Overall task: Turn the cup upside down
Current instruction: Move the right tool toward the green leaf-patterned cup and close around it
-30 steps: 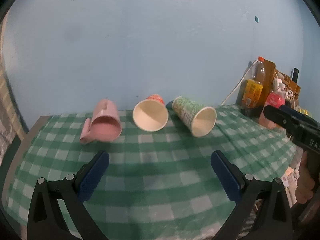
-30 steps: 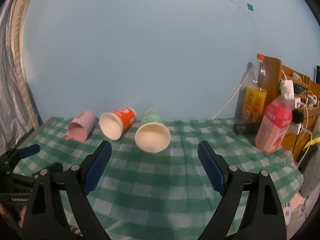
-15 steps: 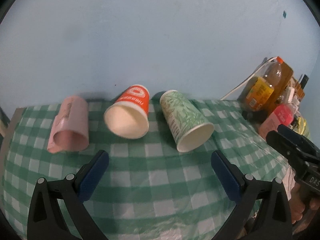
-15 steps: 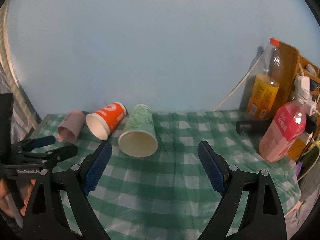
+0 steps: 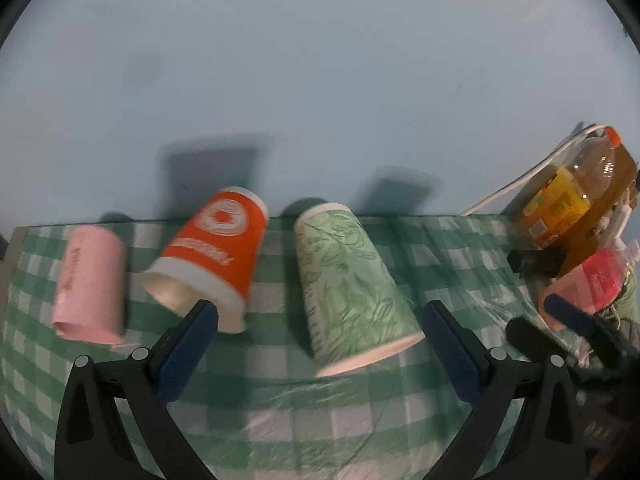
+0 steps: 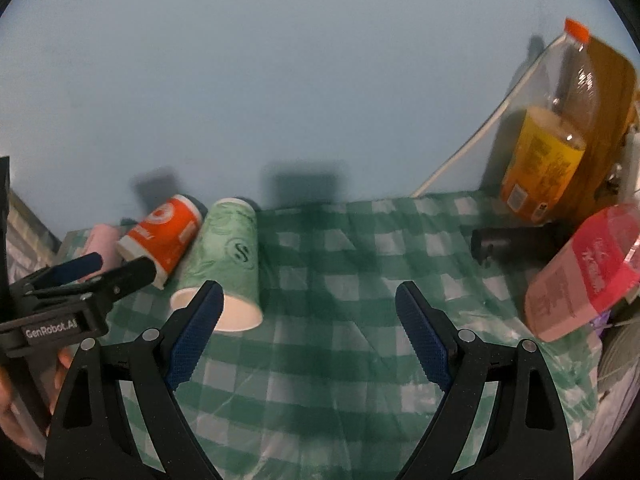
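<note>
Both grippers hang empty above a table, fingers spread wide: the left gripper (image 5: 320, 336) frames a green cup, and the right gripper (image 6: 308, 330) hovers farther right over bare cloth.

By size: a green-and-white checked tablecloth (image 5: 320, 412) fills the lower half of each view, below a plain blue wall. At about 3 o'clock stand an orange drink bottle (image 6: 548, 140) and a pink bottle (image 6: 584, 276). Three cups lie on their sides in a row near the wall. The green cup (image 5: 352, 288) sits at centre, its open mouth toward 5 o'clock. At its 9 o'clock lies the orange cup (image 5: 216, 256), then the pink cup (image 5: 90, 284). Motion blur makes it hard to tell whether neighbouring cups touch.

For a sound flip, the left fingers should probably close gently across the green cup's middle, since paper crushes easily, then lift clear before turning it mouth-down.
</note>
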Demonstrator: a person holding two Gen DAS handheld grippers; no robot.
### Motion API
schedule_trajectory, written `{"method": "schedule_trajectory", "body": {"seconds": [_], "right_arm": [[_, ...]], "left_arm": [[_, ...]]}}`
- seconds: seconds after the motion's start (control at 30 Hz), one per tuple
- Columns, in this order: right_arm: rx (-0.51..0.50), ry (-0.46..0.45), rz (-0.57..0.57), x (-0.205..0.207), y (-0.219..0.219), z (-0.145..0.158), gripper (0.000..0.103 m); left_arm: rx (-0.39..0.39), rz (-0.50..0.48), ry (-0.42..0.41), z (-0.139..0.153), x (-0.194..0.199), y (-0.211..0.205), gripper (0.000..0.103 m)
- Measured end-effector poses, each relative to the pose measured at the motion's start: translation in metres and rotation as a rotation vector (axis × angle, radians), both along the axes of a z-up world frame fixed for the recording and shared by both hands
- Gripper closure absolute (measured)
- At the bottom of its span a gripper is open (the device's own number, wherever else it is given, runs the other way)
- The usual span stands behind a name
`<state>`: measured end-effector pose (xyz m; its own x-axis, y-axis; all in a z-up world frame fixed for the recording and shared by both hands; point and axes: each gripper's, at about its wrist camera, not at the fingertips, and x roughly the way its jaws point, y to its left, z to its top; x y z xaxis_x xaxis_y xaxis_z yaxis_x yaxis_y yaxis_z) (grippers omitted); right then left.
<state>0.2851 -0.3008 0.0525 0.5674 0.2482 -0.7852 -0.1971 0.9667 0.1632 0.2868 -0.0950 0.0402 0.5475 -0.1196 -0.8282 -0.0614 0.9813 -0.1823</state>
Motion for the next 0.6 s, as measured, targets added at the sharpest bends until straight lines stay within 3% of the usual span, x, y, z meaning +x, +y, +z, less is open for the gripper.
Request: {"method": "schedule_trajectory", "body": {"seconds": [0.13, 0.6], "right_arm": [[0.003, 0.044, 0.023, 0.007, -0.005, -0.017, 0.016], [-0.051, 0.072, 0.067, -0.008, -0.017, -0.053, 0.016]], "left_arm": [[-0.024, 0.002, 0.049, -0.014, 0.023, -0.008, 0.0], [0.056, -0.063, 0.202, -0.06, 0.057, -0.037, 0.003]]}}
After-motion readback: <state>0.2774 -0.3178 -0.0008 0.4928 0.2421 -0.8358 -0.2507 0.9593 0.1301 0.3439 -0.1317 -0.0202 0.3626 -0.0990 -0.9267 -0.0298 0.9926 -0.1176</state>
